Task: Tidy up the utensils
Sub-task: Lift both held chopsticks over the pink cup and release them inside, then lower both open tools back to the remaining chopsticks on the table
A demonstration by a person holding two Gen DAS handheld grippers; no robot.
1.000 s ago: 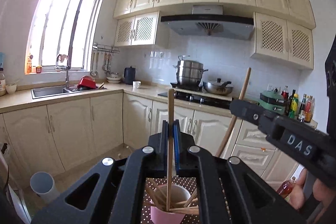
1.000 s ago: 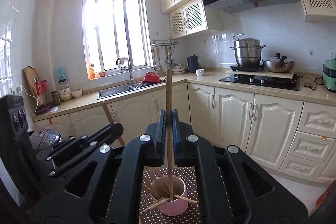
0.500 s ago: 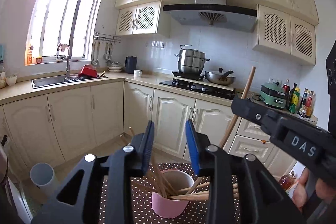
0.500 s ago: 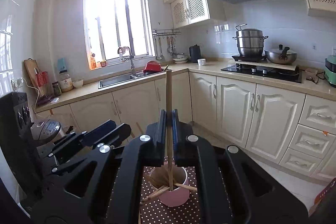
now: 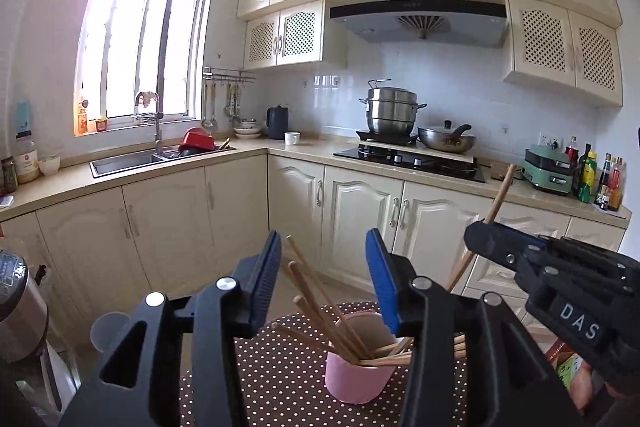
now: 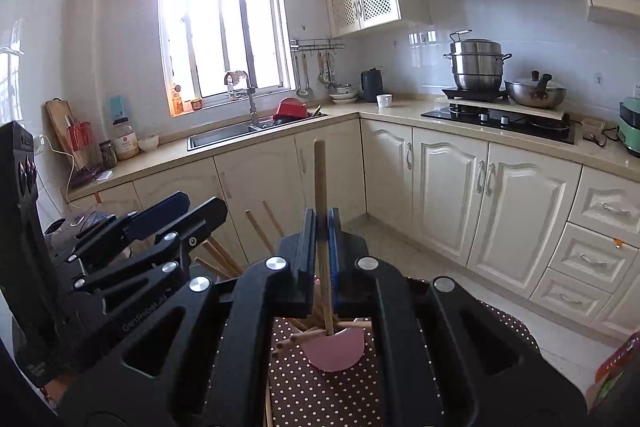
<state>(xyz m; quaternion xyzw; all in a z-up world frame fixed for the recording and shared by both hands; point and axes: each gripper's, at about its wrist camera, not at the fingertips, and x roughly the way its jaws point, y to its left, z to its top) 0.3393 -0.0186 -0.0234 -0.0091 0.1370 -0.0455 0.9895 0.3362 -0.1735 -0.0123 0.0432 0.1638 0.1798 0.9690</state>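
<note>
Fingers of my left gripper [image 5: 325, 277] have just been opening and now stand spread, nothing pinched between them, above the round pink plastic cup [image 5: 359, 369]. My right gripper [image 6: 321, 227] is pressed together on one long, thin, pale wooden chopstick [image 6: 320, 183], held nearly upright with its lower tip at the cup's mouth. Several smooth, round wooden chopsticks [image 5: 320, 297] already lean in the cup, fanned out at loose angles; a few others lie across its right rim. I judge the job well along, with this stick still to drop in. The cup sits on a brown, white-dotted cloth [image 5: 280, 367] covering the worktop.
</note>
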